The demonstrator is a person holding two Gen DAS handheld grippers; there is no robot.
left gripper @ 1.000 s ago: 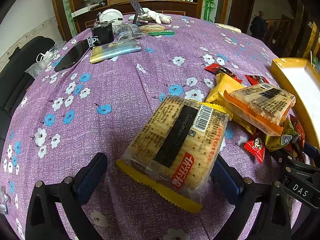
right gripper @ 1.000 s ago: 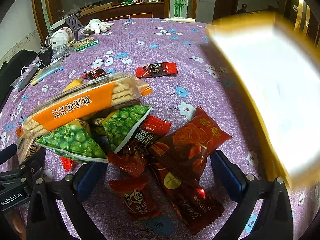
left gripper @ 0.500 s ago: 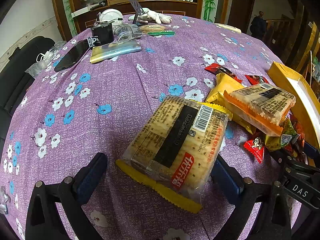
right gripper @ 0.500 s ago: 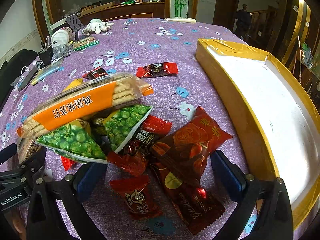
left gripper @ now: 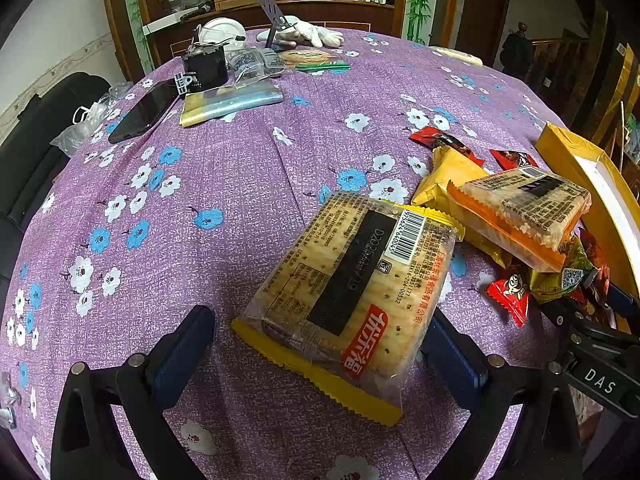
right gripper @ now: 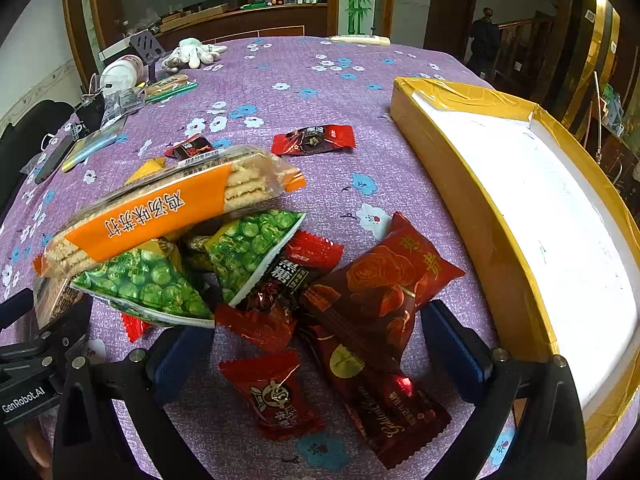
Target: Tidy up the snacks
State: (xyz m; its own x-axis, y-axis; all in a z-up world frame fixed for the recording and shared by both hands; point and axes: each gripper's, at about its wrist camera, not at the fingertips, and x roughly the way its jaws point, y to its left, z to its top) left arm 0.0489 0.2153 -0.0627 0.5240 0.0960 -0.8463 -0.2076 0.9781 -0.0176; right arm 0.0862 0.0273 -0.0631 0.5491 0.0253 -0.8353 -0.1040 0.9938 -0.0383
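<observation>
A clear cracker pack with yellow ends (left gripper: pixel 352 292) lies flat on the purple flowered tablecloth. It sits between the fingers of my left gripper (left gripper: pixel 318 348), which is open. To its right an orange cracker pack (left gripper: pixel 520 212) tops a heap of small snacks. In the right wrist view that orange pack (right gripper: pixel 160 208) rests on green pea bags (right gripper: pixel 248 244). Dark red packets (right gripper: pixel 380 292) and a small red candy (right gripper: pixel 276 392) lie between the fingers of my open right gripper (right gripper: pixel 318 350). A yellow box with a white inside (right gripper: pixel 472 208) stands just right of the heap.
Across the table lie a black phone (left gripper: pixel 144 110), a black device (left gripper: pixel 204 68), a flat plastic pouch (left gripper: pixel 232 100) and white gloves (left gripper: pixel 312 34). A loose red candy (right gripper: pixel 312 140) sits beyond the heap. A black chair (left gripper: pixel 36 140) stands at the left edge. A person (left gripper: pixel 516 52) is by the far doorway.
The yellow box, blurred and tilted a second ago, has come down and now rests still on the table at the right. Both grippers and the snacks have stayed in place.
</observation>
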